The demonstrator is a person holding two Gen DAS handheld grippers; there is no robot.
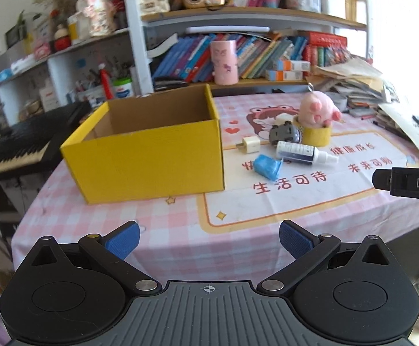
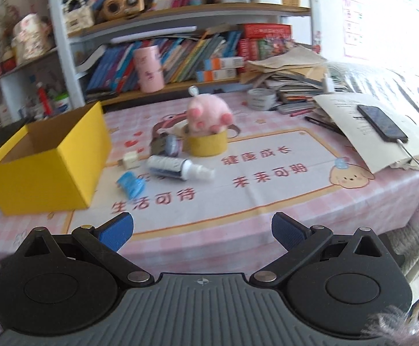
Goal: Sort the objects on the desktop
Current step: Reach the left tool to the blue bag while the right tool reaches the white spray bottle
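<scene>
Desktop clutter, spray bottle (image 2: 177,167) included, lay ahead-left of right tongs (image 2: 202,230), nearer than left tongs (image 1: 208,239); both tongs gaped wide, empty.

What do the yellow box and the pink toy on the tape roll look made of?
Yellow box: likely cardboard, matte yellow outside, raw brown inside, with thin folded walls. Pink toy: apparently plush fabric, with a fuzzy outline and soft rounded shape. It sits on the tape roll.
</scene>
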